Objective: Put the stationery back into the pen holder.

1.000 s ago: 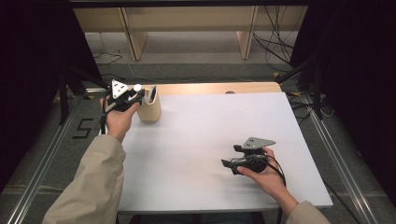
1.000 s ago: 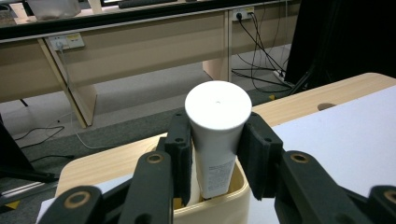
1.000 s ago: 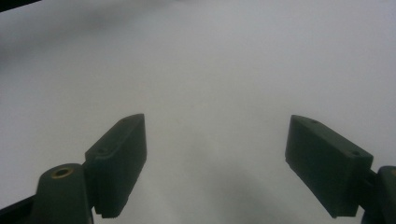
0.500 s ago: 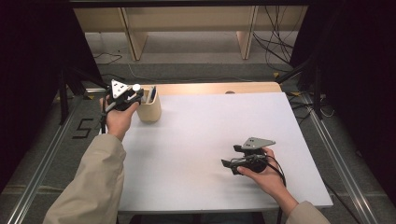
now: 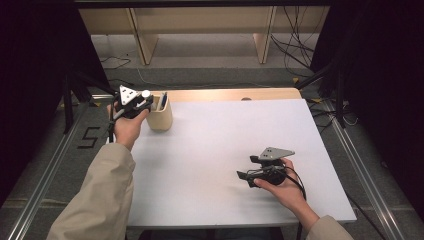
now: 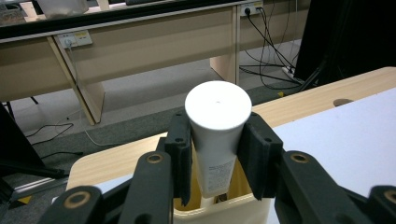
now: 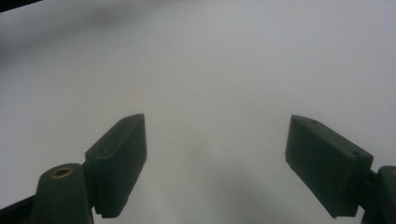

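The left gripper clamps a smooth white round-capped tube above a beige cup; the right gripper gapes wide, empty, over the matte white table.

My left hand-held gripper has its two black jaws pressed against the sides of a white tube, which stands upright with its flat round cap on top and small print on its body. The tube's lower end sits inside a cream-coloured holder just beneath the jaws. The holder stands on the white table, near its wooden edge strip. Beyond the table I see grey floor, wooden furniture legs and black cables.
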Available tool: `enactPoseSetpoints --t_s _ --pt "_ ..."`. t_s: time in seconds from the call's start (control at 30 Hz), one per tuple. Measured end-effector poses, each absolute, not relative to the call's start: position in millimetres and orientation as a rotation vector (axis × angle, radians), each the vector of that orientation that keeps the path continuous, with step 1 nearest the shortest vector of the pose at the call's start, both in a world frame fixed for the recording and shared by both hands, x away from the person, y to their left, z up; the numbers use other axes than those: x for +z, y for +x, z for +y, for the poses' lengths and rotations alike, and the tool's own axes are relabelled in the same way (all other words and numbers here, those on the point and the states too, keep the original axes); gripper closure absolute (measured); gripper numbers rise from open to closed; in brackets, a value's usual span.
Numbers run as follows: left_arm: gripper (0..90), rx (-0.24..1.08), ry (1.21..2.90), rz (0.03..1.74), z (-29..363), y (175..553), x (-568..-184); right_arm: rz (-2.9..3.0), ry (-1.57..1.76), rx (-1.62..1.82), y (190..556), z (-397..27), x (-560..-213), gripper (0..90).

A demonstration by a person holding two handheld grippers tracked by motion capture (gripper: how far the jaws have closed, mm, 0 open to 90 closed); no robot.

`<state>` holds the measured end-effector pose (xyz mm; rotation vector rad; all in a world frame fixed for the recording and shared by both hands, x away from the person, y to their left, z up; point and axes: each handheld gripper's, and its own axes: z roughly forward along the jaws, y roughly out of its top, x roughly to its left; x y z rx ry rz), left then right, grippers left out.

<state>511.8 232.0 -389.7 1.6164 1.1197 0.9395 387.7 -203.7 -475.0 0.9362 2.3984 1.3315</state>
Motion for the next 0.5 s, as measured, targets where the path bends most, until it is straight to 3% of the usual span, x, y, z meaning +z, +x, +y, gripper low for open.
enactPoseSetpoints --t_s 0.5 --pt "66.7 0.939 1.63 1.133 232.6 515.4 -396.6 2.404 0.929 1.331 387.6 -203.4 -475.5 21.6"
